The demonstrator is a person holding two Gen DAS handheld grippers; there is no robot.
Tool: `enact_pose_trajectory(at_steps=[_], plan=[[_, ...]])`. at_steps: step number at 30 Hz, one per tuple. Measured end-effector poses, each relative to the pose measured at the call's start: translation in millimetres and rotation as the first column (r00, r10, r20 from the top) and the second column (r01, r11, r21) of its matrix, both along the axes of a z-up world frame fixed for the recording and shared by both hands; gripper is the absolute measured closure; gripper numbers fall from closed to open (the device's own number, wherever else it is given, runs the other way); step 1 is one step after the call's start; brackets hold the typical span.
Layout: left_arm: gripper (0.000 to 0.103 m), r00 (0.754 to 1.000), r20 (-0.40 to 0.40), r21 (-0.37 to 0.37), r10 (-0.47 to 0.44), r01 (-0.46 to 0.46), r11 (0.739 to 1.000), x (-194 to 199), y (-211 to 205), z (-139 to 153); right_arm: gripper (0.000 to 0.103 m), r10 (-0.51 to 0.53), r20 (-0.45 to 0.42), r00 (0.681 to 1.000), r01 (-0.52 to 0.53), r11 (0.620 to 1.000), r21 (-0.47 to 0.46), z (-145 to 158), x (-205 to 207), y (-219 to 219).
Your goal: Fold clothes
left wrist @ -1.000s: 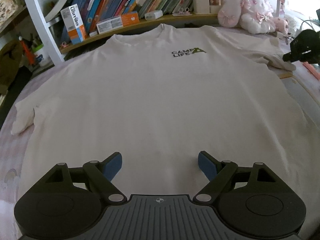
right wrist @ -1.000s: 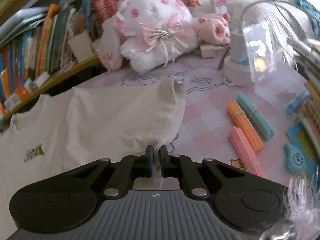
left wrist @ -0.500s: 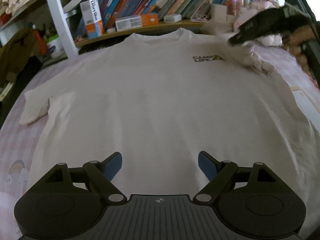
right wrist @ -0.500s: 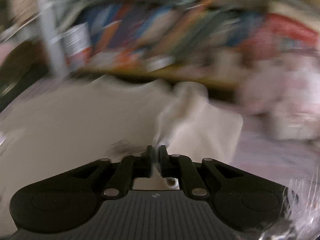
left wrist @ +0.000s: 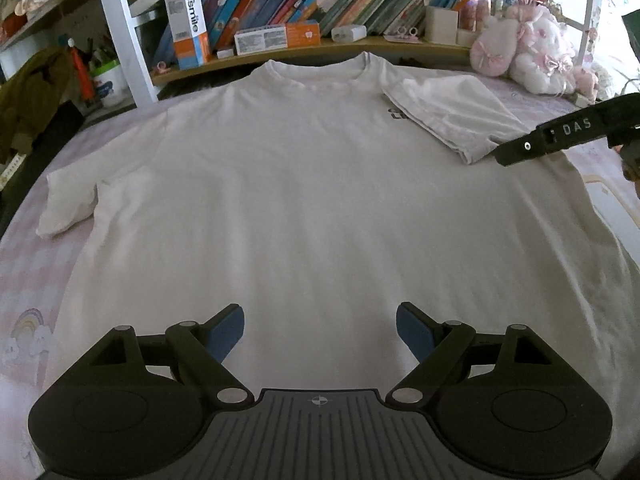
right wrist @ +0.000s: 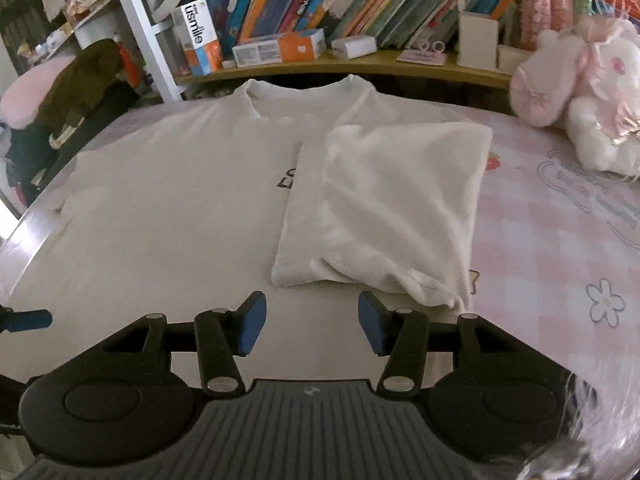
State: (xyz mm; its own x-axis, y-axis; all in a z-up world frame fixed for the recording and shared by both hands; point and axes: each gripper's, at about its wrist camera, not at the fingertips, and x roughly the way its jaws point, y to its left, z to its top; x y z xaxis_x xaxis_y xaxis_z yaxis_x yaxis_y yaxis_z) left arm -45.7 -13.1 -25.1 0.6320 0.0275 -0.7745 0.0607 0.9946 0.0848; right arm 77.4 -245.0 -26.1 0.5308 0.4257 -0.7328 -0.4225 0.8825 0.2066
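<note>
A white T-shirt (left wrist: pixel 304 184) lies flat, front up, on the pink checked table, collar toward the bookshelf. Its right sleeve (left wrist: pixel 448 116) is folded inward over the chest and covers part of the dark logo; it also shows in the right wrist view (right wrist: pixel 384 208). The left sleeve (left wrist: pixel 68 200) lies spread out to the left. My left gripper (left wrist: pixel 319 332) is open and empty over the shirt's lower hem. My right gripper (right wrist: pixel 308 322) is open and empty just in front of the folded sleeve's edge; its body shows in the left wrist view (left wrist: pixel 560 136).
A curved wooden shelf (left wrist: pixel 320 50) with books and boxes runs behind the collar. Pink and white plush toys (left wrist: pixel 532 56) sit at the back right. The pink checked tablecloth (right wrist: pixel 560 240) shows to the right of the shirt. A brown plush (right wrist: pixel 84 76) sits far left.
My right gripper carried the right sleeve inward over the chest, opened and let it go. The left gripper stayed open over the hem.
</note>
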Motion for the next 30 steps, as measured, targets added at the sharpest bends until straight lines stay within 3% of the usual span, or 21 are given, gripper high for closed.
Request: enact_pose_trajectory(at_steps=[2, 7, 10, 14, 20, 22, 26, 30], plan=[[0.017, 1.000, 0.005, -0.001, 0.005, -0.005, 1.000, -1, 1, 1, 0.054, 0.011, 0.041, 0.999, -0.010, 1.000, -0.015, 2, 0, 2], [0.017, 1.000, 0.009, -0.005, 0.025, -0.025, 1.000, -5, 6, 1, 0.056, 0.136, 0.131, 0.982, -0.112, 0.978, -0.177, 1, 7, 35], [0.017, 0.999, 0.008, -0.013, 0.042, -0.042, 0.999, -7, 11, 1, 0.057, 0.160, 0.114, 0.980, -0.131, 0.964, -0.230, -3, 9, 46], [0.017, 0.999, 0.013, -0.014, 0.050, -0.050, 0.999, -10, 16, 1, 0.055, 0.114, -0.010, 0.993, -0.114, 0.972, -0.206, -6, 19, 46], [0.017, 0.998, 0.007, -0.006, 0.065, -0.064, 0.998, -13, 26, 1, 0.056, 0.113, 0.154, 0.982, -0.083, 0.978, -0.191, 12, 59, 76], [0.017, 0.998, 0.003, 0.005, 0.064, -0.064, 0.998, -15, 28, 1, 0.062, 0.090, 0.184, 0.979, -0.055, 0.980, -0.190, 7, 83, 91], [0.017, 0.998, -0.009, 0.031, 0.057, -0.057, 0.998, -21, 32, 0, 0.065, 0.030, 0.197, 0.980, 0.010, 0.979, -0.202, -6, 119, 107], [0.017, 0.998, -0.019, 0.030, 0.063, -0.063, 0.998, -22, 40, -1, 0.078, -0.013, 0.159, 0.987, 0.048, 0.974, -0.221, -19, 137, 110]])
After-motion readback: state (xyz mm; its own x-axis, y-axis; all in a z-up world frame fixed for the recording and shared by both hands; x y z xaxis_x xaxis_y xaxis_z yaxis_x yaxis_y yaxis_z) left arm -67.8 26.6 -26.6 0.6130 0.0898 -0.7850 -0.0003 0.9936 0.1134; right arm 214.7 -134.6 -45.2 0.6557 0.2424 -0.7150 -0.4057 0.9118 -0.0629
